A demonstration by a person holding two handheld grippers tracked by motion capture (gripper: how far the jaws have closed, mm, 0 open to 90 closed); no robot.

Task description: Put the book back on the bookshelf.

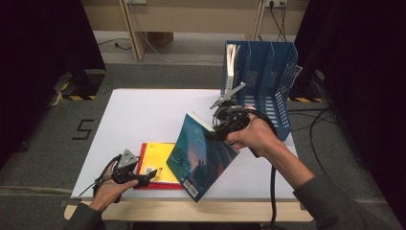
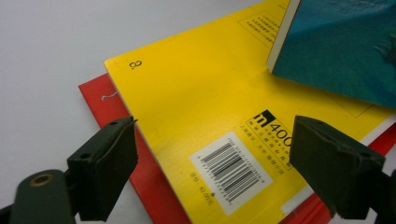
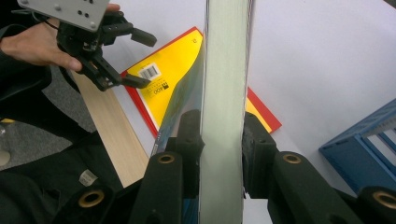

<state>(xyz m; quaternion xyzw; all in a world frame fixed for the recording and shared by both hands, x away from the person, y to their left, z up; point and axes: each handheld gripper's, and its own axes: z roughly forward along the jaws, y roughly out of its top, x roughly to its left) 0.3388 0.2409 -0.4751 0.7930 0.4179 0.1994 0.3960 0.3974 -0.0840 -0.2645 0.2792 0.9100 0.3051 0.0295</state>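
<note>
White table [image 1: 143,115] covers the middle of the high view, with grey floor around it and dark curtains at both sides.

On it, the right hand-held gripper [image 1: 216,125] is clamped on the teal book [image 1: 203,155]: in the right gripper view its two black jaws press on either side of the pale page block [image 3: 224,93], near the book's top edge. The book stands tilted, its lower corner resting at the near edge of the table and its cover facing the person. The right hand [image 1: 256,136] grips the tool just behind the book's upper corner.

Beside the teal book, on its left, lies the yellow book [image 1: 158,160] flat on a red book [image 1: 140,165], whose edge shows along the left and near sides. The teal book's lower part overlaps the yellow cover; whether they touch is hard to tell. The left hand-held gripper [image 1: 152,176] has its jaws spread apart, holding nothing, set over the near corner of the yellow book, one jaw over the red edge and the other past the barcode [image 2: 231,171]. The left hand [image 1: 112,187] holds it at the table's near edge.

Behind the teal book, at the far right of the table, stands a blue file rack [image 1: 268,81] with white papers [image 1: 232,60] upright in its leftmost slot.
</note>
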